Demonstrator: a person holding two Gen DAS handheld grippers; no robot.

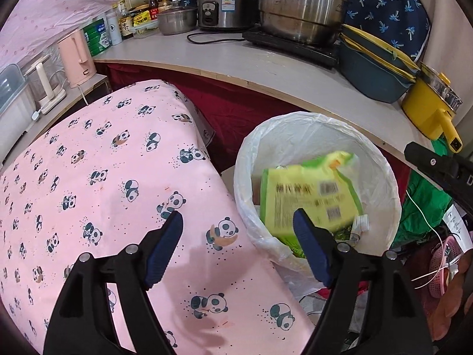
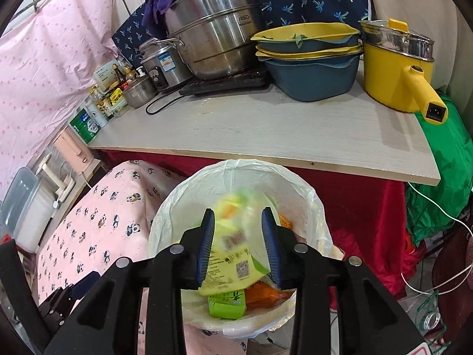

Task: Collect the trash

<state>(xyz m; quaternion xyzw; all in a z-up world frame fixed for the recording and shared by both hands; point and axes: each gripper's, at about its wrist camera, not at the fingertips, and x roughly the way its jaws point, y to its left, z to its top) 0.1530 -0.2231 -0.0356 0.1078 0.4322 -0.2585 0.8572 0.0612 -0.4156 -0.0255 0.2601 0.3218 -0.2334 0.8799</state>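
A white-lined trash bin (image 1: 384,171) (image 2: 313,207) stands between the panda-print cover and the counter. A yellow-green wrapper (image 1: 307,195) (image 2: 233,254) is blurred, in the air inside the bin's mouth. My right gripper (image 2: 238,222) is open directly above the bin, the wrapper loose between its blue pads (image 2: 207,242). My left gripper (image 1: 236,222) is open and empty, over the edge of the cover, its right pad (image 1: 310,248) in front of the bin. A green carton (image 2: 227,304) and orange trash lie in the bin.
A pink panda-print cover (image 1: 103,192) lies left of the bin. A grey counter (image 2: 266,130) behind holds steel pots (image 2: 212,29), a blue-yellow basin stack (image 2: 310,65), a yellow electric pot (image 2: 396,71) and bottles. Green fabric (image 2: 443,177) and cables lie at right.
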